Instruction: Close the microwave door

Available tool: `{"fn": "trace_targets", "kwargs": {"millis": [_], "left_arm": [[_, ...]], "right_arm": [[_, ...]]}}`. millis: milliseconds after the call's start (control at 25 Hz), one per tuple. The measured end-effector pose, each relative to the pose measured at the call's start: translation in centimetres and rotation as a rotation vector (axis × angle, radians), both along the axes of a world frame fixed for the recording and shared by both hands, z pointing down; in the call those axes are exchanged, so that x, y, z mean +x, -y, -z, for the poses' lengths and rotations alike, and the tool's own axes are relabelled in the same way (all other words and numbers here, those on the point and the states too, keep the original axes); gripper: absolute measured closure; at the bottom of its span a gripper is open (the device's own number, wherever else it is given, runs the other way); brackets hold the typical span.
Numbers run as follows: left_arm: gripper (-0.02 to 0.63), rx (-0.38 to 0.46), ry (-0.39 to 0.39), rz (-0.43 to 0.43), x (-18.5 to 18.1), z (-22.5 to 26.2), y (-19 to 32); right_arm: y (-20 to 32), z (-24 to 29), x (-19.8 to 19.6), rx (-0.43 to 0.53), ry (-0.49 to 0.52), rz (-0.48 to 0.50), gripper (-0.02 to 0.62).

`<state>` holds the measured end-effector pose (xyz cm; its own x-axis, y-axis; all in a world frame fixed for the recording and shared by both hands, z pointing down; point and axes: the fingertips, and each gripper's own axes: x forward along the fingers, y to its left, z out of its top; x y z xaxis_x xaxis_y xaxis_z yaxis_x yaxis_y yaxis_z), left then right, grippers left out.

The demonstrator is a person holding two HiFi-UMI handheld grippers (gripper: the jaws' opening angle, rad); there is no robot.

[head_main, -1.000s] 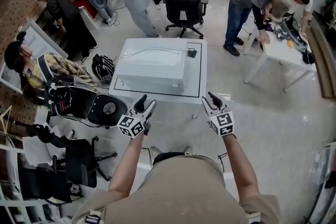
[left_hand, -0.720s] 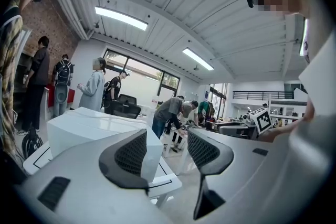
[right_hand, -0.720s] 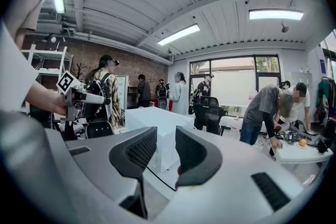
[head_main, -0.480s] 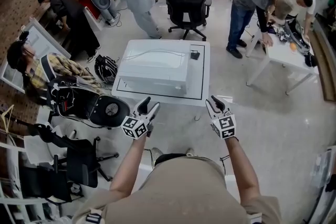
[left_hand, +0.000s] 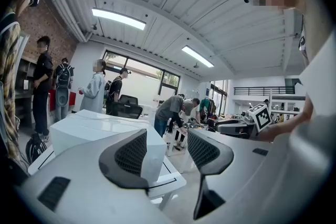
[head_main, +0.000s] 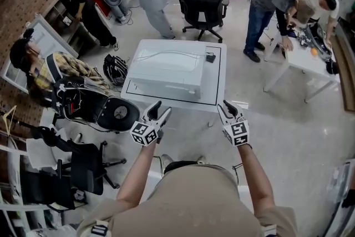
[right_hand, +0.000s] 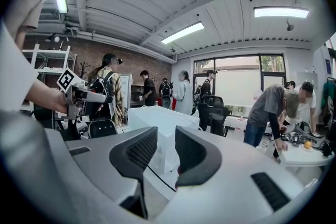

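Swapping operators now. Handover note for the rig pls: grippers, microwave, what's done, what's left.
Left gripper: fingers apart, empty, in the air just short of the table.
Right gripper: fingers apart, empty, also off the table's near edge.
Microwave: on the table, straight ahead of both grippers; neither touches it.
Done: no door shows swung out in any view, so it looks shut, though the front face is hardly visible.
Left: check the front; if the door is ajar, push it home.
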<state>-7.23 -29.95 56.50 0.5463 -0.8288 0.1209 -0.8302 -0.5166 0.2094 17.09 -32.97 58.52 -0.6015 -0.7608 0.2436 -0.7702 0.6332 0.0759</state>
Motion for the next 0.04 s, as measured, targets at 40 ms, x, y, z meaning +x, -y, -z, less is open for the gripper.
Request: {"fn": "trace_targets", "kwargs": {"millis": [40], "left_arm": [[0.371,0.000,-0.001,0.002,-0.10,0.00,0.06]], "right_arm": [[0.10,0.03,-0.15,0.001,0.001,0.003,0.485]]}}
